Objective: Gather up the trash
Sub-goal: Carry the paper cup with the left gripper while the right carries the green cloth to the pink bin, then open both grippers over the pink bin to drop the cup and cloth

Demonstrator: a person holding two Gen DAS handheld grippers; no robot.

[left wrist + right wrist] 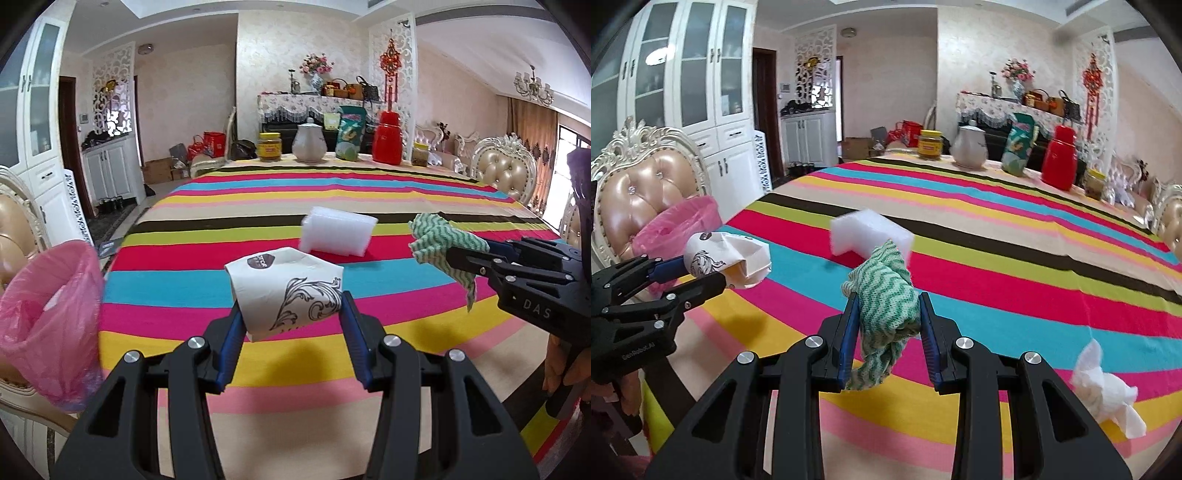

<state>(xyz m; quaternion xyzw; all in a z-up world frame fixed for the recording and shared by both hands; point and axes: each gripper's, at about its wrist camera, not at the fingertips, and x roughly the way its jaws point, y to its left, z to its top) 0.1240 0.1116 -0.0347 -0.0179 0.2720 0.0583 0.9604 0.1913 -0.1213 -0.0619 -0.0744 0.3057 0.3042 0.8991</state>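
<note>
My left gripper (290,301) is shut on a flattened white paper cup (286,286) with a black scroll print, held above the striped tablecloth; it also shows in the right wrist view (724,258). My right gripper (888,299) is shut on a green-and-white cloth (886,295), which also shows in the left wrist view (443,240). A bin lined with a pink bag (48,317) stands at the table's left edge, left of the cup. A crumpled white tissue (1108,391) lies on the table at the right. A white foam block (336,232) lies mid-table.
The table (332,184) has a striped cloth. At its far end stand a yellow jar (269,146), a white teapot (309,142), a green packet (351,134), a red flask (388,138) and a small jar (420,153). Padded chairs (642,192) stand around it.
</note>
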